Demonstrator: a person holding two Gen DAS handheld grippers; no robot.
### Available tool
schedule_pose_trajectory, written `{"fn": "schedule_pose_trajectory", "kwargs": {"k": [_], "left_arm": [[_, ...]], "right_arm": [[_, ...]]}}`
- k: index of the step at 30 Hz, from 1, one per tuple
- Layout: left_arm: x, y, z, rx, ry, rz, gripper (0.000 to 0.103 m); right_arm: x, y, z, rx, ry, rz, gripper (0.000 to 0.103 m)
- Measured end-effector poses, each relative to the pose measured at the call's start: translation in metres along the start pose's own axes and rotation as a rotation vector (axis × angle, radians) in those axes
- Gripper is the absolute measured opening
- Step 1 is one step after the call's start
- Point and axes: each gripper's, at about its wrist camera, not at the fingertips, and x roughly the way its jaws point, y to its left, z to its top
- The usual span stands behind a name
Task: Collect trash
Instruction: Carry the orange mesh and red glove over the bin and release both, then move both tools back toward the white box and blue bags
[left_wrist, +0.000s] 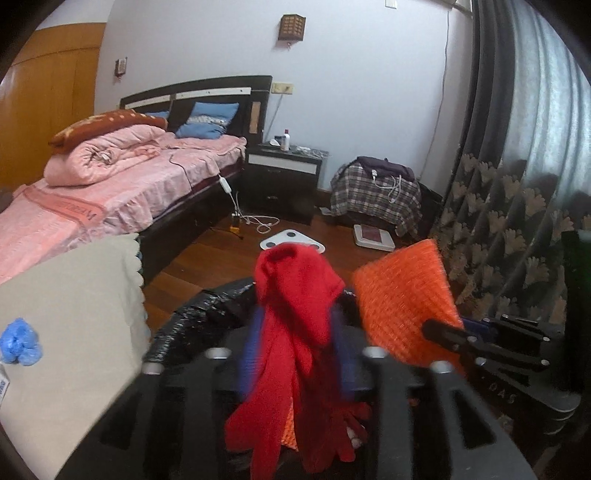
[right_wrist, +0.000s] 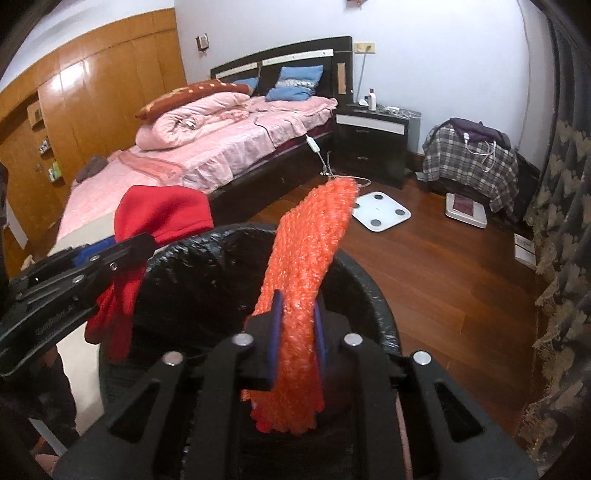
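Left gripper (left_wrist: 295, 325) pinching a floppy red knit fabric piece (left_wrist: 295, 295), blue pads pressed into it both sides; cloth folds over the tips and hangs down toward 6 o'clock. In the right wrist view the same red piece sits at 9 o'clock, dangling just over the left rim of the round bin lined with a black plastic bag (right_wrist: 369, 280).

Right gripper (right_wrist: 295, 332) clamped on an orange mesh foam net sleeve (right_wrist: 314, 251), which stands stiffly up toward 12 o'clock; its lower end hangs over the bin mouth. In the left wrist view the orange net shows at 3 o'clock, right beside the red fabric, maybe touching, can't tell.

Beige cloth-covered tabletop (left_wrist: 74, 295) at 9 o'clock of the left view, with a crumpled blue plastic wad (left_wrist: 20, 341) on it, likely more trash. Pink bed (right_wrist: 221, 155) behind at 11 o'clock; white bathroom scale (right_wrist: 382, 211) on the wooden floor at 1 o'clock.

Step in hand looks like the drop: both pieces over or near the liner opening. To do it well: bring the red fabric further inward from the rim so the tail doesn't drape outside, tip the orange net down into the opening, then spread each gripper. Release one at a time to avoid tangling. Soft fabric may snag on the pads; a small shake could help.
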Motion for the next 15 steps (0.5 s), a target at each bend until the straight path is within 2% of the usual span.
{"fn": "schedule_pose_trajectory", "kwargs": {"k": [2, 3, 4, 8, 10, 15], "left_arm": [[-0.001, 0.002, 0.0, -0.003, -0.005, -0.008, 0.052], [-0.002, 0.004, 0.001, -0.004, -0.007, -0.005, 0.058], [-0.003, 0.006, 0.001, -0.004, -0.011, 0.005, 0.061], [-0.014, 0.02, -0.001, -0.018, -0.021, 0.037, 0.066], [-0.023, 0.031, -0.002, -0.025, -0.033, 0.069, 0.071], [-0.05, 0.06, -0.01, -0.046, -0.058, 0.15, 0.081]], "right_arm": [[0.001, -0.001, -0.001, 0.0, -0.002, -0.014, 0.045], [0.0, -0.002, -0.002, -0.002, -0.004, -0.023, 0.049], [0.0, -0.002, -0.003, -0.002, -0.007, -0.029, 0.056], [-0.007, -0.002, -0.003, 0.005, -0.04, -0.041, 0.086], [-0.012, 0.001, -0.002, 0.011, -0.06, -0.026, 0.093], [-0.017, 0.017, 0.002, 0.001, -0.071, 0.017, 0.095]]}}
